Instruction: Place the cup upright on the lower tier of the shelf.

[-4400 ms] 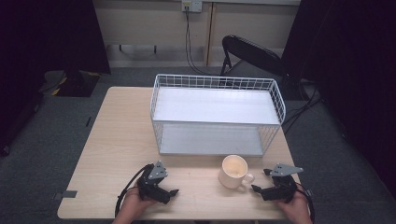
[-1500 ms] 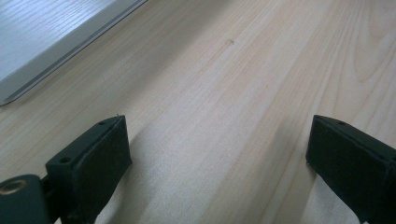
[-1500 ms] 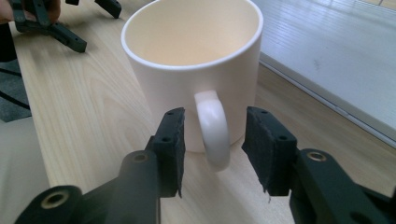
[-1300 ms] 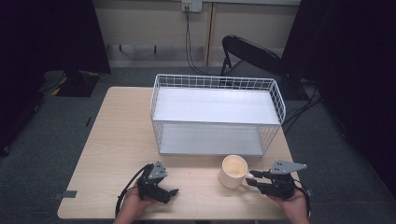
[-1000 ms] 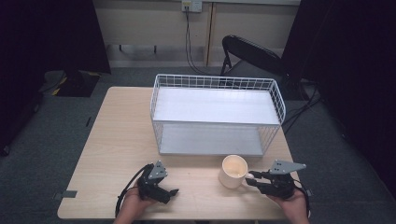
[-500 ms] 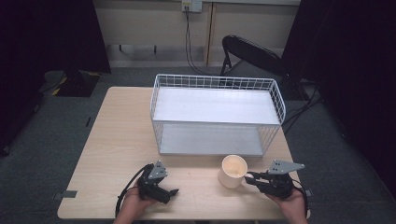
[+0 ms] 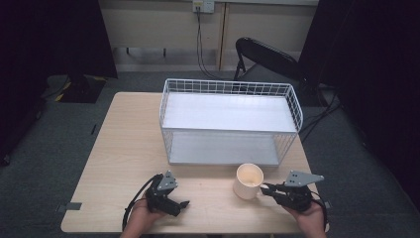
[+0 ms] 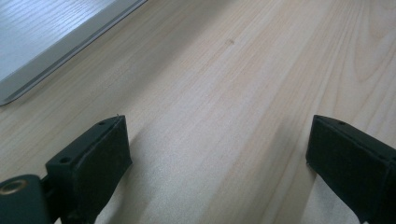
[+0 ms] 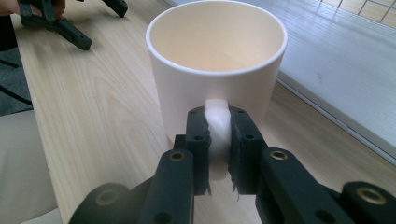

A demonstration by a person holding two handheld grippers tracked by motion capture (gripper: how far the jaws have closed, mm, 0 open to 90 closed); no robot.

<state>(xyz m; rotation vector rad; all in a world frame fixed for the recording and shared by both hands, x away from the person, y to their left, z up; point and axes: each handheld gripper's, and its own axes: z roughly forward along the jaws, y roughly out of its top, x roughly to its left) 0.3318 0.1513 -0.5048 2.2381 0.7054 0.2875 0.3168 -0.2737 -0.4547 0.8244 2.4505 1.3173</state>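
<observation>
My left gripper (image 7: 184,204) rests low on the worktop (image 7: 124,148) near its front edge, fingers (image 8: 91,161) spread wide with nothing but bare wood grain between them. Ahead of it in the left gripper view, the grey edge of the rack's base board (image 8: 51,42) runs off to the upper left.

Moving across to the middle: the white wire rack (image 7: 230,121) stands on the far half of the worktop, two shelves, both bare.

Just in front of the rack's right end sits the cream mug (image 7: 248,181), upright and empty, standing on the worktop (its handle turned towards me). My right gripper (image 7: 266,190) is there at the mug's right side, and in the right gripper view my fingers (image 9: 198,140) are pinched narrow onto the mug handle (image 9: 218,126), one pad on each side of it.
</observation>
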